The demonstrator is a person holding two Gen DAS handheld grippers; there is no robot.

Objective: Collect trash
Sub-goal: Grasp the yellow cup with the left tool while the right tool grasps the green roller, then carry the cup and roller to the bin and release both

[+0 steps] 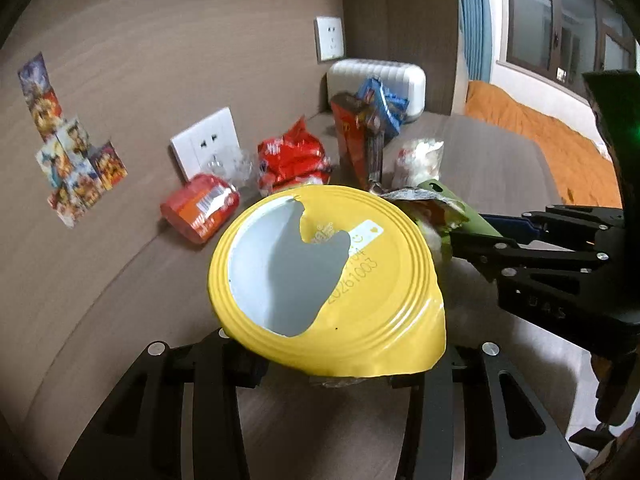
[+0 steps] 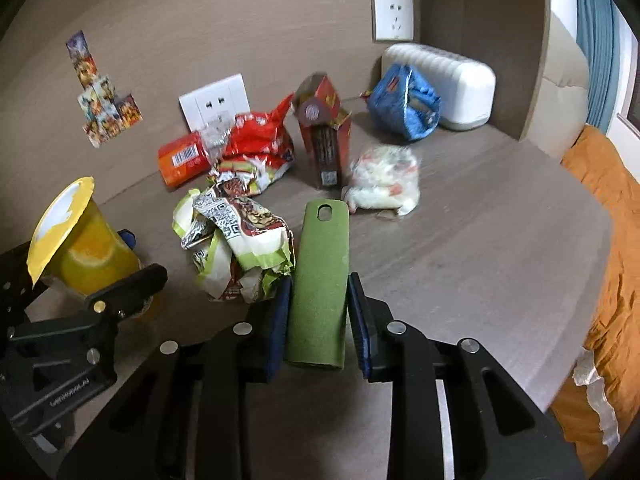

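The right tool [image 2: 318,312] is clamped on a flat green stick-shaped object [image 2: 320,276], its blue pads pressing the two long sides. The green object's long axis runs straight ahead from the tool, toward 12 o'clock, with a slotted hole at the far tip.

Just beside it, at about 10 o'clock from the right tool, lies a crumpled green-and-white snack wrapper [image 2: 236,244] on the wooden surface [image 2: 480,248]; it appears to touch the green object's left edge. This wrapper is the nearest loose trash, and the right tool is the nearer one to it.

The left tool [image 1: 320,364] grips a tilted orange juice cup [image 2: 94,258] with a torn yellow foil lid [image 1: 360,280]. In the right wrist view the cup sits at 9 o'clock, left of the wrapper.

Farther off, toward 11 to 1 o'clock near the wall, more trash lies spread out: an orange-red can-shaped package [image 2: 180,160], a red bag [image 2: 260,140], an upright red carton [image 2: 324,136], a white crumpled bag [image 2: 384,180] and a blue bag [image 2: 404,100].

With both tools occupied, the next move probably sweeps the wrapper leftward toward the cup.
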